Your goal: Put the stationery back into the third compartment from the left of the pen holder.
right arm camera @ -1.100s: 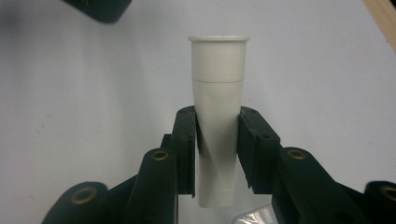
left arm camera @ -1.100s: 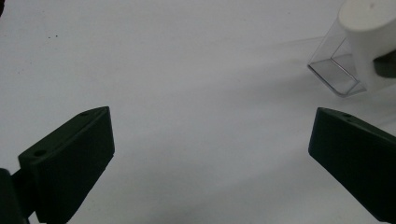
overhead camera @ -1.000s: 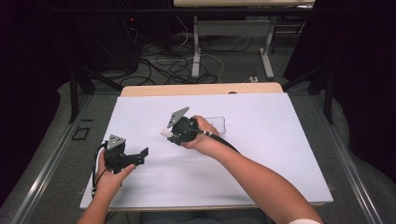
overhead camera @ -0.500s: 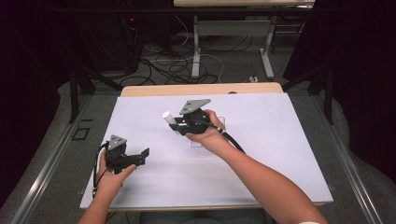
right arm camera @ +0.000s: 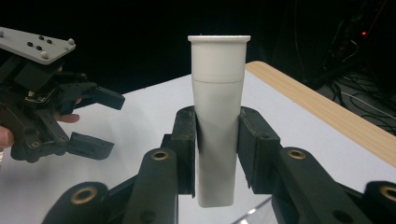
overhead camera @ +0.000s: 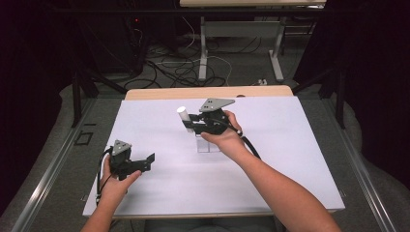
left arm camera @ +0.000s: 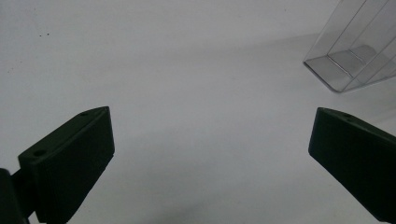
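My right gripper (overhead camera: 187, 123) is shut on a white tube (overhead camera: 183, 117), held upright above the middle of the white table (overhead camera: 300, 145). In the right gripper view the white tube (right arm camera: 218, 121) stands between the two black pads, its flanged top up. A clear plastic box (overhead camera: 207, 144) sits on the table just below the right hand; a corner of the clear box (left arm camera: 348, 60) lies at the upper right of the left gripper view. My left gripper (overhead camera: 149, 162) hovers at the table's front left, open, with nothing between its jaws (left arm camera: 210, 154).
The left gripper (right arm camera: 93, 121) also appears far off at the left of the right gripper view. A wooden table edge (overhead camera: 208, 92) runs along the back. Cables (overhead camera: 179, 67) and table legs (overhead camera: 203, 48) lie on the floor beyond.
The right gripper has lifted the white tube up and toward the back, and turned it upright. The left gripper has stayed in place.
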{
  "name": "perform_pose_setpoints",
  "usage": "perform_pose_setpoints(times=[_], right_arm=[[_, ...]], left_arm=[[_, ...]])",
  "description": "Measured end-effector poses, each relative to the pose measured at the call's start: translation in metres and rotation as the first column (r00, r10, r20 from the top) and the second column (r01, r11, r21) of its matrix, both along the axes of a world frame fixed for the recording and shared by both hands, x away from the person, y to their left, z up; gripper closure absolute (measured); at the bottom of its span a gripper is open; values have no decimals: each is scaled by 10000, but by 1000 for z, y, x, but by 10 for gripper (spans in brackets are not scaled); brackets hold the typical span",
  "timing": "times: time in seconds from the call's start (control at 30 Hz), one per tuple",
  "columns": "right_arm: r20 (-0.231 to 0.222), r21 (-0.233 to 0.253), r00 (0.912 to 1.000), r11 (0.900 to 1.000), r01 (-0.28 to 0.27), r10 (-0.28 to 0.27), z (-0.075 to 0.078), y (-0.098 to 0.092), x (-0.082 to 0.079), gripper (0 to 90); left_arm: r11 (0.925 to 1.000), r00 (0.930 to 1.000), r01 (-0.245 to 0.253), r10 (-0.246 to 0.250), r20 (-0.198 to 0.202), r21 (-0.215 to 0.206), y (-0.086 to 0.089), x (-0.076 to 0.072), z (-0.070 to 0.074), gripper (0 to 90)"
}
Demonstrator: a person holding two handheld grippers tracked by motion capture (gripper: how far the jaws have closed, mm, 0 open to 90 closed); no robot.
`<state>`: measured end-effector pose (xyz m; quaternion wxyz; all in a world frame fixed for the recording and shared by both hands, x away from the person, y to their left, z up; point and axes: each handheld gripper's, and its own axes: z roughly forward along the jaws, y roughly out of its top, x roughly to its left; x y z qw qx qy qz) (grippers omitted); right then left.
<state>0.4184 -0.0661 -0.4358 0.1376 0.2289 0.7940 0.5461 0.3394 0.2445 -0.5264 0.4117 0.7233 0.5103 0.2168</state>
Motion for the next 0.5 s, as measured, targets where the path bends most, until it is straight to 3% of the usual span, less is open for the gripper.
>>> perform_pose_setpoints(times=[0.5], right_arm=[[230,773,9955,9930,895,-915,1,-52,-5,692]], left_arm=[[10000,10000,24,-23,55,-28,-1,-1,1,2]])
